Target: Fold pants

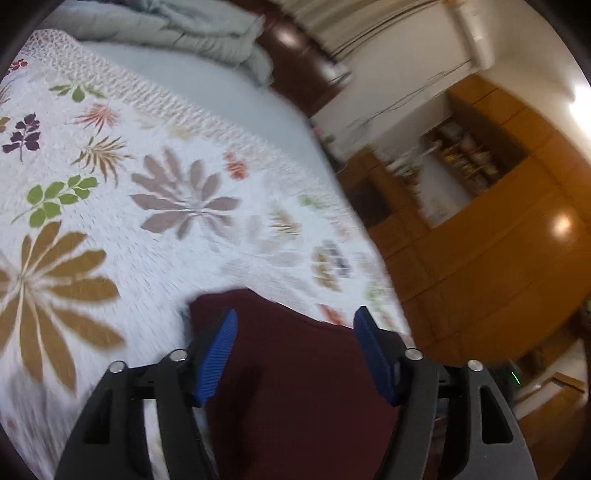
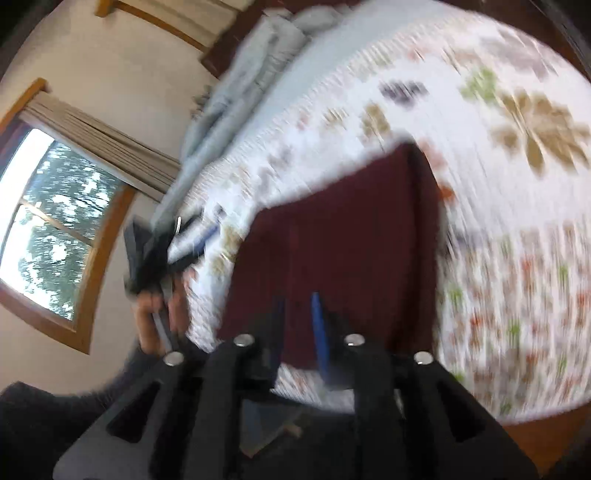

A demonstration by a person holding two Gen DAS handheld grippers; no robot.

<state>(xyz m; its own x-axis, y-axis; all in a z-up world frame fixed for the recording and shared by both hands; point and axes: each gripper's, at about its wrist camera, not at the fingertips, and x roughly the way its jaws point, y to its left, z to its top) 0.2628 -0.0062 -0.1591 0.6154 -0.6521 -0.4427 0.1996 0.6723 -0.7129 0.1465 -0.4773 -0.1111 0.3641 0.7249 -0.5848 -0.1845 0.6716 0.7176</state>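
Note:
The dark maroon pants point(image 2: 340, 236) lie folded in a flat rectangle on the floral white bedspread point(image 2: 517, 221), near the bed's front edge. In the left wrist view the pants point(image 1: 295, 376) fill the space under my left gripper point(image 1: 295, 325), which is open and empty with its blue pads wide apart above the cloth. My right gripper point(image 2: 297, 306) hovers over the near edge of the pants with a narrow gap between its pads and nothing in it. The left gripper also shows in the right wrist view point(image 2: 166, 251), held in a hand beside the bed. Both views are blurred.
A grey-green duvet point(image 1: 207, 33) is bunched at the head of the bed. A light blue sheet point(image 1: 229, 96) borders the bedspread point(image 1: 110, 221). Wooden cabinets and shelves point(image 1: 480, 221) stand beyond the bed. A curtained window point(image 2: 55, 229) is on the wall.

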